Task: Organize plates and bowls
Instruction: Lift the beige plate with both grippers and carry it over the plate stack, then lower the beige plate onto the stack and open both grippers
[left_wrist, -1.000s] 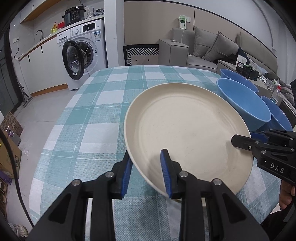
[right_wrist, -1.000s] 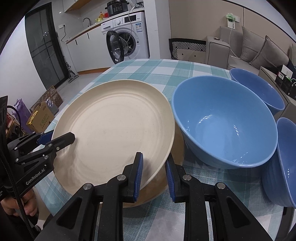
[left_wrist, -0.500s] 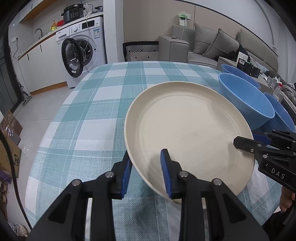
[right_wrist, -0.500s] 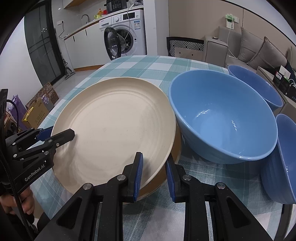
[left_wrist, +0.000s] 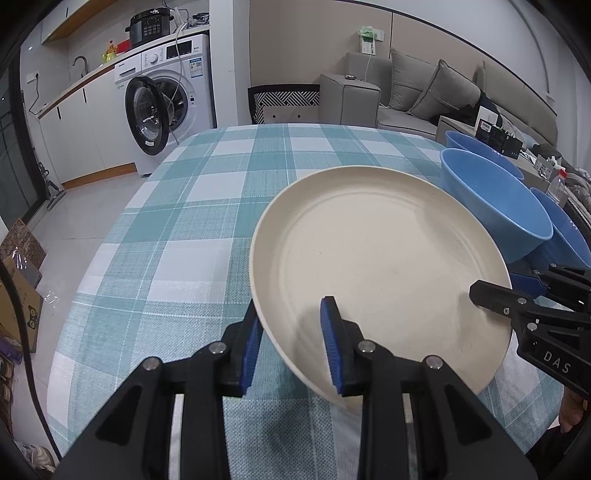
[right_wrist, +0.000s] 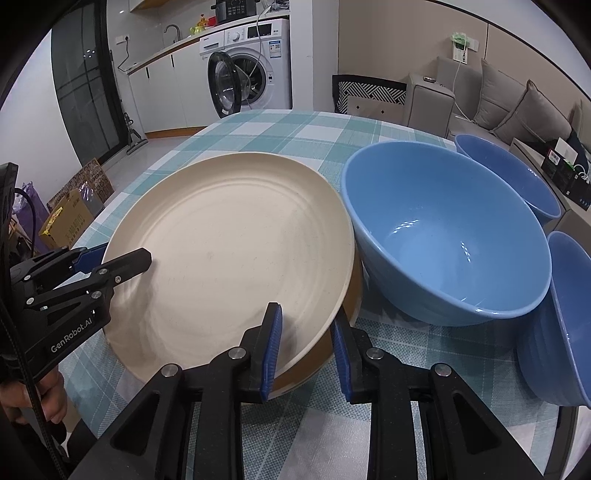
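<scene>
Plainly, "DAS" reads on the right gripper (right_wrist: 306, 345) and "GenRobot.AI" on the left gripper (left_wrist: 291, 345). Since a second ago the view has drawn back slightly; the cream plate (right_wrist: 229, 254) remains straddled at opposite rims, each gripper's fingers parted around the edge, not visibly pinching. It sits on the checked tablecloth (left_wrist: 207, 206) just beside the blue bowl (right_wrist: 447, 229).

Left tool (left_wrist: 291, 345) and right tool (right_wrist: 306, 345): both parted, level, facing forward.
</scene>
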